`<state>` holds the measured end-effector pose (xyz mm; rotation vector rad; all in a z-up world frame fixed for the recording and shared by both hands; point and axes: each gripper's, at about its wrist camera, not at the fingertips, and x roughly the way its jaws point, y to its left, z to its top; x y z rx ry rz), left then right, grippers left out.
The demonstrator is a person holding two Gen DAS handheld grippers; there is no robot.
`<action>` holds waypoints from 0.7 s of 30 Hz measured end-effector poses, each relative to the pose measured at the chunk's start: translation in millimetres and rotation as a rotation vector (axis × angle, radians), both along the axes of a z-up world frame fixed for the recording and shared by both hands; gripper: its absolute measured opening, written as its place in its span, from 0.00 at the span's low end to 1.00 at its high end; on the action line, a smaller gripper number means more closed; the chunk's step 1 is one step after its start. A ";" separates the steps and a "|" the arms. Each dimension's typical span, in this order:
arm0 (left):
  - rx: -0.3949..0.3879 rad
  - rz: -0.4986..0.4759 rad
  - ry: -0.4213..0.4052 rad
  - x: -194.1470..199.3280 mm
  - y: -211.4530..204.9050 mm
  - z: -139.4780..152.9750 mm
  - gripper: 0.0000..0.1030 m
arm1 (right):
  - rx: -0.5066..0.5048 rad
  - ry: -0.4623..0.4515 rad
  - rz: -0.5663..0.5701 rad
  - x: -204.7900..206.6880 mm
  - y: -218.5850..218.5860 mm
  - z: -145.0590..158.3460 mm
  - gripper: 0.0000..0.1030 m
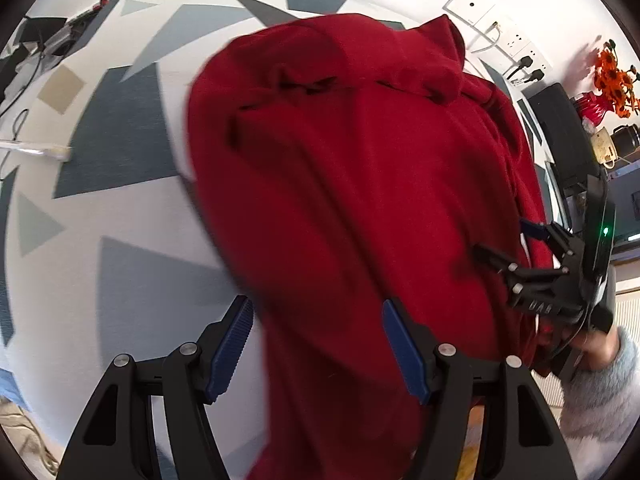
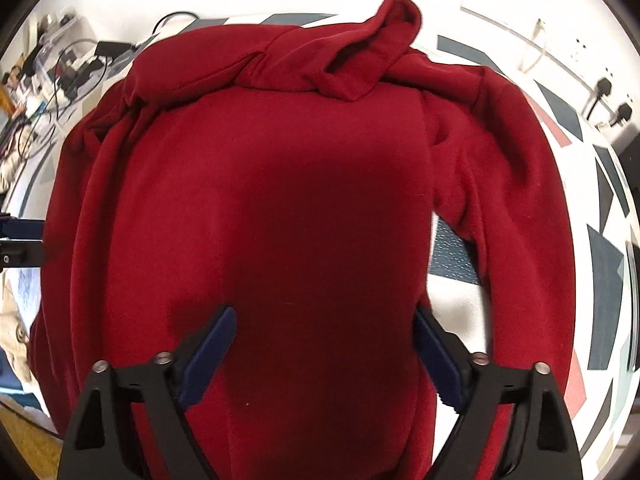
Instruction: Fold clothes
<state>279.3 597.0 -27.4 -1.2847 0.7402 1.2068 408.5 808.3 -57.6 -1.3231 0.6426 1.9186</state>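
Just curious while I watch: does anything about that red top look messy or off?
Yes. The hood of the red hoodie is bunched and twisted at the far end, and one sleeve hangs out crooked over the patterned tablecloth.

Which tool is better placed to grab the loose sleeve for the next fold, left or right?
Right, probably. The right tool hangs open over the dark red fleece hoodie, with its sleeve spread out just beside it. The left tool, also open, sits at the opposite edge, half over the patterned tablecloth.
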 end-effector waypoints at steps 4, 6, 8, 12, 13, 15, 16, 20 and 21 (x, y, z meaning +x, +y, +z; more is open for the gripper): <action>0.004 0.015 0.042 14.4 7.6 -0.3 0.66 | 0.001 -0.012 0.014 -1.8 0.8 -6.2 1.00; -0.002 0.027 0.060 15.5 4.5 -0.5 0.45 | 0.003 -0.014 0.015 -0.7 2.0 -7.7 1.00; -0.014 0.042 0.075 14.7 1.0 -1.0 0.11 | 0.008 -0.008 0.012 1.8 3.0 -8.7 1.00; -0.002 0.099 0.105 4.6 -12.3 4.3 0.04 | 0.029 0.007 0.007 6.7 2.4 -10.8 1.00; 0.006 0.113 0.118 2.8 -15.4 8.4 0.04 | 0.033 0.010 0.004 7.9 2.4 -11.2 1.00; 0.033 0.127 0.151 0.8 -21.4 20.1 0.03 | 0.033 0.009 0.000 9.3 3.6 -11.9 1.00; 0.051 0.133 0.184 0.6 -23.9 27.9 0.03 | 0.029 0.006 -0.001 9.7 4.9 -12.3 1.00; 0.112 0.221 0.289 -22.6 -32.2 57.1 0.03 | 0.006 -0.009 -0.005 10.8 11.0 -13.7 1.00; 0.129 0.254 0.314 -31.9 -34.4 65.3 0.03 | -0.002 -0.013 -0.005 10.9 12.9 -13.8 1.00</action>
